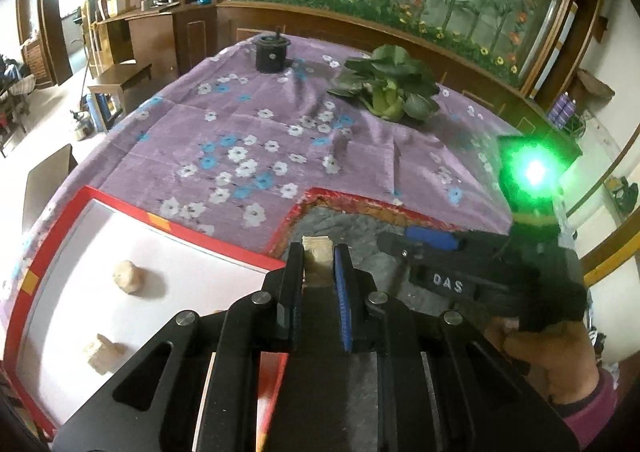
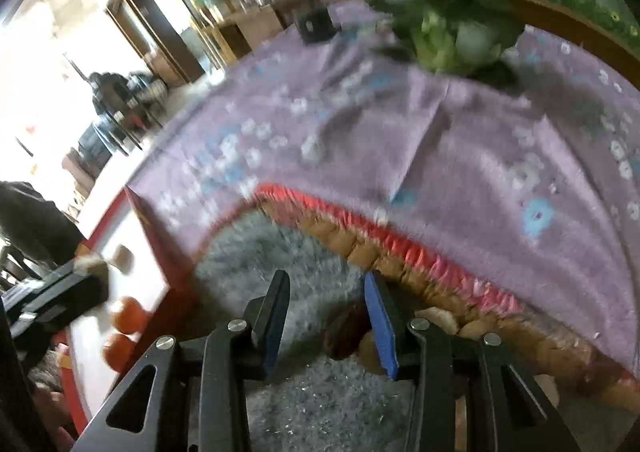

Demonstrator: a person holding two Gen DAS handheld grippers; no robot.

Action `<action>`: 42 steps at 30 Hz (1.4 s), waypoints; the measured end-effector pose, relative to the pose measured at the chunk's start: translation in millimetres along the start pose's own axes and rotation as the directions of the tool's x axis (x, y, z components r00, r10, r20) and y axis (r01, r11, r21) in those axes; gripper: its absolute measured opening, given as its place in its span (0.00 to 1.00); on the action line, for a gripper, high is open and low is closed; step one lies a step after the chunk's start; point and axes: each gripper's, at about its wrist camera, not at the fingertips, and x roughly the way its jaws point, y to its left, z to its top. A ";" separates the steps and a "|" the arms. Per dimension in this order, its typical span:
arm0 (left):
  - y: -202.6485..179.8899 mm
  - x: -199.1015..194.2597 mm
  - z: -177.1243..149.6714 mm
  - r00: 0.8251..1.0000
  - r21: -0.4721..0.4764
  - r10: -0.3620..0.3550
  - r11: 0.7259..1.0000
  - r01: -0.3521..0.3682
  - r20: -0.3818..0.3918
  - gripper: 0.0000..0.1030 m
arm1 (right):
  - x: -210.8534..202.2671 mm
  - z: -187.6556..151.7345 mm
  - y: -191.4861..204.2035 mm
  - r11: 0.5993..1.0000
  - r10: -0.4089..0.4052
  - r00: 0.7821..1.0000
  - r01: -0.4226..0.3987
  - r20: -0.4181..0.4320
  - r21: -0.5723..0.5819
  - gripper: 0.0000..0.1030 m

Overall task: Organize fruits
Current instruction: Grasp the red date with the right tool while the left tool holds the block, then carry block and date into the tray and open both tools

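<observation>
My left gripper [image 1: 319, 258] is shut on a pale beige chunk [image 1: 316, 246] and hangs over the edge between the white tray with a red rim [image 1: 160, 220] and the basket with a woven rim [image 1: 360, 205]. Two similar pale pieces [image 1: 128, 276] lie in the tray. My right gripper [image 2: 326, 292] hovers inside the grey-lined basket [image 2: 360, 244] with its jaws apart. A dark red-brown fruit [image 2: 344, 332] lies below, close to the blue pad and clear of the other pad. Two orange-red fruits [image 2: 128, 316] sit in the tray. The right wrist view is blurred.
A purple flowered cloth [image 1: 248, 131] covers the table. A leafy green vegetable [image 1: 384, 85] and a black pot [image 1: 272, 53] stand at its far side. A person's hand [image 1: 552, 364] holds the right gripper's body [image 1: 480, 276] beside my left one. Wooden cabinets stand behind.
</observation>
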 end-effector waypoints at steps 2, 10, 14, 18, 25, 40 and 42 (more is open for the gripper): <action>5.7 -5.7 0.7 1.000 -0.005 0.012 1.000 -0.012 0.019 0.14 | -8.4 -3.7 7.7 0.993 0.121 0.993 -0.121 0.004 -0.009 0.38; 9.1 -10.2 -6.7 1.000 -0.008 0.006 1.000 -0.006 0.015 0.14 | -56.0 -34.1 21.2 0.993 0.096 0.990 -0.087 0.106 -0.081 0.38; 8.2 -10.3 -10.4 1.000 -0.008 0.001 1.000 -0.001 0.007 0.14 | -42.0 -52.8 27.7 0.992 -0.017 0.994 0.030 0.107 -0.126 0.38; 8.0 -10.6 -11.1 1.000 -0.004 0.000 1.000 0.000 0.009 0.14 | -25.3 -61.3 22.0 0.989 -0.080 0.990 0.093 0.113 -0.119 0.37; 7.8 -9.0 -9.8 1.000 -0.006 -0.008 1.000 0.008 0.000 0.14 | -13.9 -51.6 10.9 0.995 -0.069 0.989 0.078 0.130 -0.067 0.32; 15.4 -33.3 -27.8 1.000 0.008 -0.013 1.000 0.013 0.005 0.14 | -67.6 -84.4 34.9 0.997 -0.041 0.974 0.053 0.222 -0.048 0.17; 20.8 -40.9 -33.9 1.000 0.008 -0.017 1.000 0.017 0.001 0.14 | -76.3 -92.3 48.2 0.998 -0.012 0.970 0.027 0.242 -0.057 0.16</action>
